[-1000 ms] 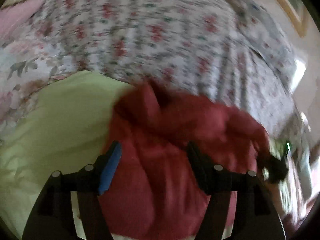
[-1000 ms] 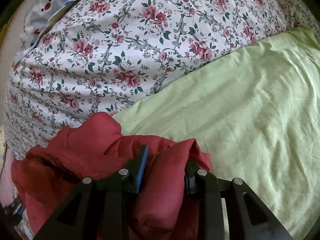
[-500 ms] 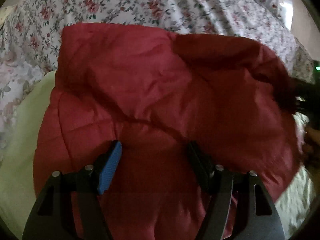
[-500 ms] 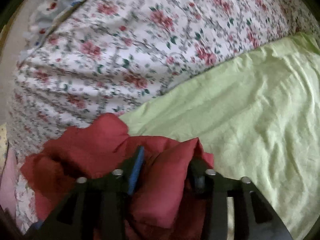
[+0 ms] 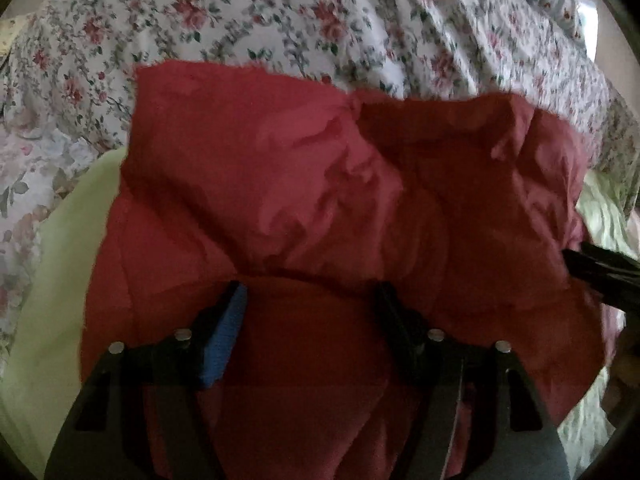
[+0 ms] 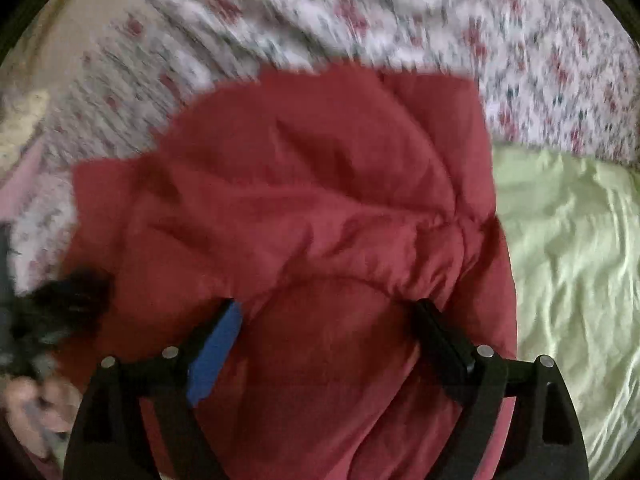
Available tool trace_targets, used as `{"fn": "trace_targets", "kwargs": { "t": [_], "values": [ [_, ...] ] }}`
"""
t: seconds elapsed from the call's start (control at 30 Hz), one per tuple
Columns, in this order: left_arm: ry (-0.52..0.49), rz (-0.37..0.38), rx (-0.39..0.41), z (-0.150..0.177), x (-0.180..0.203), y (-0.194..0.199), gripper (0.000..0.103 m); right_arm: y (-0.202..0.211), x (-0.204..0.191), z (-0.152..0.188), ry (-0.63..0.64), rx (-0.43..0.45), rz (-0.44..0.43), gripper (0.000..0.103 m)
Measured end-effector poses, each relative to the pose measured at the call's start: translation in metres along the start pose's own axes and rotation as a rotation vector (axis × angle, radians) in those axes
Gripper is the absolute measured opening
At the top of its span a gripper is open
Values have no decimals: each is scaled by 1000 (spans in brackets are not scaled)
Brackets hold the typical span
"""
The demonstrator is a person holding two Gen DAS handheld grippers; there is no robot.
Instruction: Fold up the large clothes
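A large dark red padded garment lies spread on the bed and fills both views; it also shows in the right wrist view. My left gripper hovers over its near edge with its jaws apart, fabric bulging between them. My right gripper stands over the garment's other side, jaws wide apart, with red fabric between and below them. The right gripper's black body shows at the right edge of the left wrist view. The right wrist view is motion-blurred.
A light green sheet lies under the garment, also showing in the left wrist view. A floral quilt covers the bed beyond. A hand on the left gripper shows at the lower left of the right wrist view.
The bunched red garment has been spread out flat. My right gripper, which was shut on the garment, has opened wide. Both grippers have swung over the garment.
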State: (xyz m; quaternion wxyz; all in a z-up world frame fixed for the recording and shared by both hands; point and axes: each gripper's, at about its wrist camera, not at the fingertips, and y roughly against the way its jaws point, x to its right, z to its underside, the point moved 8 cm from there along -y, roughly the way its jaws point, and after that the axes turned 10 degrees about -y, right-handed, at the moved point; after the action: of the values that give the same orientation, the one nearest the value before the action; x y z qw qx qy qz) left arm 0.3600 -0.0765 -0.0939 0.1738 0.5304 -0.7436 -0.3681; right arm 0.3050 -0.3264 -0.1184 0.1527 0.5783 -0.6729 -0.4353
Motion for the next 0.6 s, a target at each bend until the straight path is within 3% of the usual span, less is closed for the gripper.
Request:
{"fn": "trace_targets", "kwargs": {
  "t": [0.13,0.3,0.6],
  "values": [
    [57,-43,-3,0,-30,-3,54,-16,17,-15,-87,-16,14,91],
    [135,-18,-62,-2,-58,-34,54,-35,28,-24,-151,-57,17,99],
    [125,-32,-84,-6,-55,-52,54,-46,32,-26,-188,-56,0,100]
  ]
}}
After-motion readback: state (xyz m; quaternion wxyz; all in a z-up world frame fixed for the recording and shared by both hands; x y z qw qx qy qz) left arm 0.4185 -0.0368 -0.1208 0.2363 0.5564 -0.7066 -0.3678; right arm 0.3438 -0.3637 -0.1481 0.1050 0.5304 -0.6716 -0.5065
